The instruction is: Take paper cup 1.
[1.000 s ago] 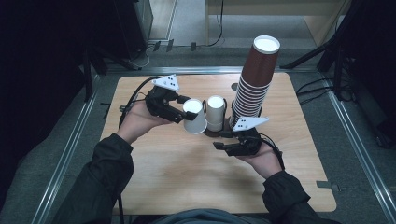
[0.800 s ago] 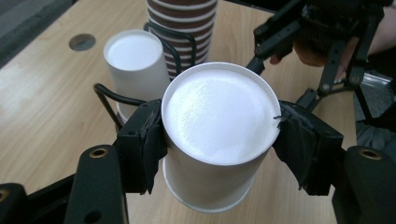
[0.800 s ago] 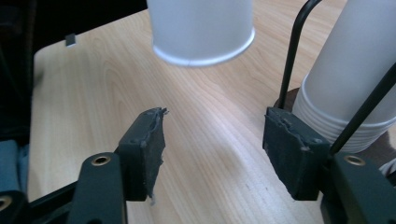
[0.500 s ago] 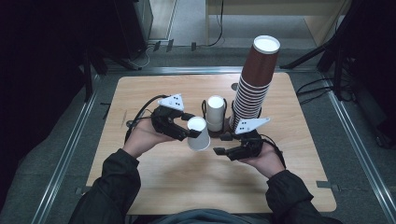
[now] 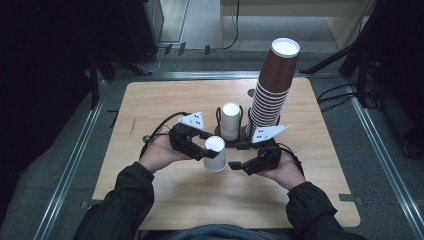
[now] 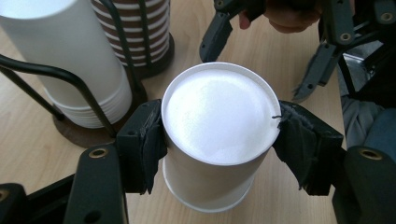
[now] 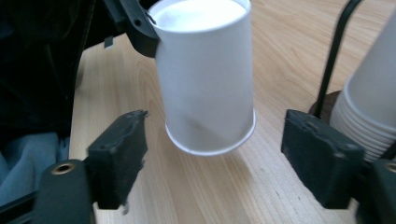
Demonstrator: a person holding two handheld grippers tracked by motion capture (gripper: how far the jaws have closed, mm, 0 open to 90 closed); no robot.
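Fingers [image 6: 144, 140] of the left gripper [image 5: 197, 145] clamp an upturned white cup [image 5: 215, 153] — forearm angled inward.

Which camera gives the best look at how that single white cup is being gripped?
The left gripper view: both pads of the left gripper press the upside-down white cup near its closed end. The right gripper view shows its side and rim above the table; the high view shows it small, between both hands.

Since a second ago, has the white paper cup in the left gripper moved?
Yes. The white paper cup moved toward the person, away from the fixed white cup stack.
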